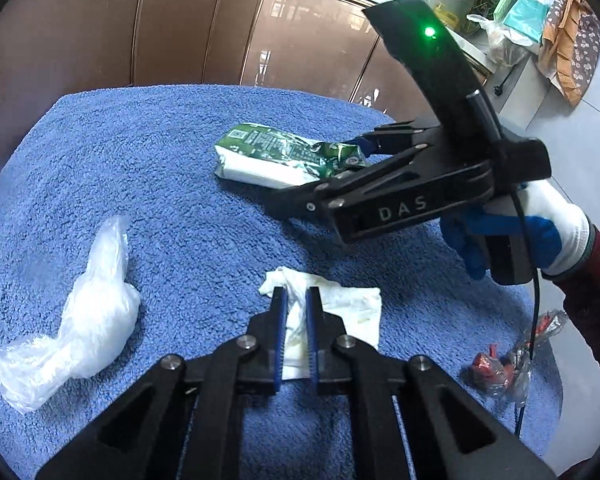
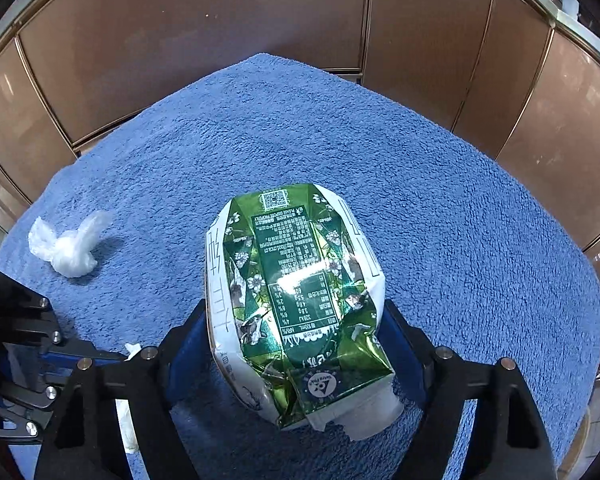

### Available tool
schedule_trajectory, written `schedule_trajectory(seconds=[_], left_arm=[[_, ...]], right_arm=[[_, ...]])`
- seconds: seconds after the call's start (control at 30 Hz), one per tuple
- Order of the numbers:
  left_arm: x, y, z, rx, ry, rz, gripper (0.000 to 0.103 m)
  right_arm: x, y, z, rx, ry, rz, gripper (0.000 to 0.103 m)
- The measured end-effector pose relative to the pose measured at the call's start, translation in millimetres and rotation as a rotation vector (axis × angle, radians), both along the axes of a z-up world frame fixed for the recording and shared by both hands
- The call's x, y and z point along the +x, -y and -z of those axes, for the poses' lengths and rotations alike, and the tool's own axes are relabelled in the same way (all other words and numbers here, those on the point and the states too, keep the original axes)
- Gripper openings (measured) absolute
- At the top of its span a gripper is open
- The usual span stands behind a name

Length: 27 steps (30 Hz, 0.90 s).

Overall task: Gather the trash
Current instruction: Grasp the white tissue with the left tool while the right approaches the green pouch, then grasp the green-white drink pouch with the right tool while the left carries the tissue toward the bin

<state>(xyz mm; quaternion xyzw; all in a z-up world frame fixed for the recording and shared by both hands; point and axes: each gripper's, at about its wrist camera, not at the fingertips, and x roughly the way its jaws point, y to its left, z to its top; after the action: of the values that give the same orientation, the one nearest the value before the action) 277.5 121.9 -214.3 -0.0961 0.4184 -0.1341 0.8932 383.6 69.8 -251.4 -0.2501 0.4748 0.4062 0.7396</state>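
A crushed green and white drink carton lies on the blue towel. My right gripper has a finger against each side of the carton and is shut on it; it shows in the left wrist view at the carton. My left gripper is shut on a crumpled white tissue at the towel's near side. A crumpled clear plastic bag lies to the left, also in the right wrist view.
A red and clear wrapper lies at the towel's right edge. Brown cabinet doors stand behind the towel. A cluttered counter with bags is at the far right.
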Motion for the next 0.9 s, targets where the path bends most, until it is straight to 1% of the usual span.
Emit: schedule_trajectory(seconds=[0.17,0.37,0.5,0.73,0.9], left_arm=[[6,-1,3,0.004,0.002,-0.002,0.008],[1,5,-5,0.023,0.025,-0.007,0.006],[-8,8,-11,0.01,0.035,-0.014,0.005],[-34,10,-31,0.004,0.072,-0.023,0.004],[-55,10,-56,0.022,0.11,-0.032,0.004]], right_arm=[[-6,8,-8,0.021,0.027,0.028,0.078],[-19,34,-43,0.085,0.06,0.088,0.078],[-37,54,-69,0.114,0.081,0.124,0.078],[-77,83,-110,0.169,0.112,0.179,0.078],[-111,103,-137,0.205,0.148,0.199,0.078]])
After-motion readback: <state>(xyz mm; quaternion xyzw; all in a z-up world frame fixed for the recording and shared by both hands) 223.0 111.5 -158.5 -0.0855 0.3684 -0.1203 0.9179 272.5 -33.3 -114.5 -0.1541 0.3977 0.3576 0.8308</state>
